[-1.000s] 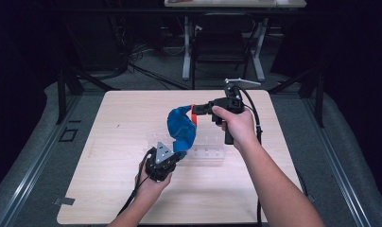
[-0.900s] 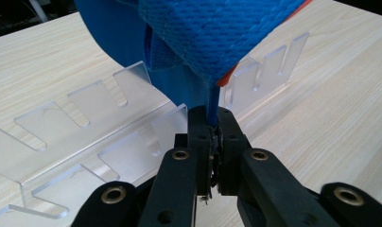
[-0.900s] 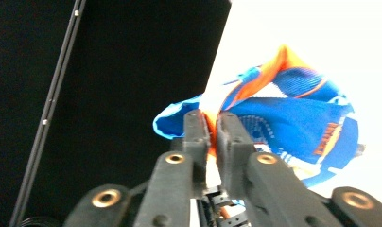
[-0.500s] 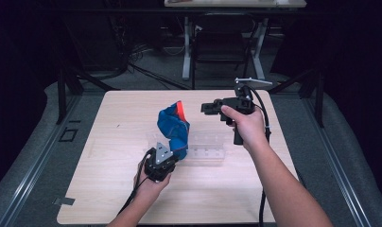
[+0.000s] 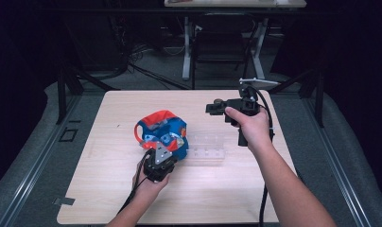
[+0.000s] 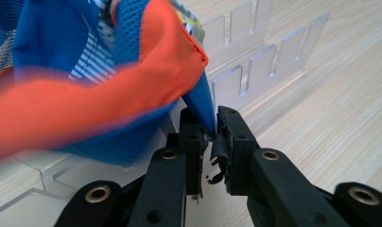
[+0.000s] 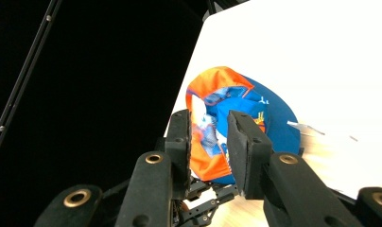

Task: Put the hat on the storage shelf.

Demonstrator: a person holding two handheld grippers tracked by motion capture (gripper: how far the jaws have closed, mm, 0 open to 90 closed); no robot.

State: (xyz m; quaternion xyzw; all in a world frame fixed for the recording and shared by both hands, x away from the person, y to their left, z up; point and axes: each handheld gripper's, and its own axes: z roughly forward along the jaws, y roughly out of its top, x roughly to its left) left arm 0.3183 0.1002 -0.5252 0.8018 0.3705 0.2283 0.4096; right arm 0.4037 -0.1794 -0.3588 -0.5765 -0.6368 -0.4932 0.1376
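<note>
A blue and orange fabric bag [image 5: 160, 131] lies slumped on the wooden table [image 5: 108, 198], its open mouth facing up. My left gripper [image 5: 161, 152] sits at the bag's near edge. In the left gripper view its jaws are shut on a blue fabric edge [image 6: 205, 111], and the bag [image 6: 108, 71] bulges up to the left. My right gripper [image 5: 213, 108] hovers well to the right of the bag. It is open with nothing between its fingers [image 7: 210, 142], and the bag [image 7: 269, 118] shows beyond them.
A clear acrylic slotted rack [image 5: 207, 146] lies flat on the table just right of the bag; in the left gripper view its notched walls [image 6: 260, 61] stand close by. The table's surroundings are dark, with cables and stands at the back.
My right gripper has let go of the bag's top and drawn off to the right. The bag, held up before, has dropped and slumped onto the table. The left gripper has stayed put.
</note>
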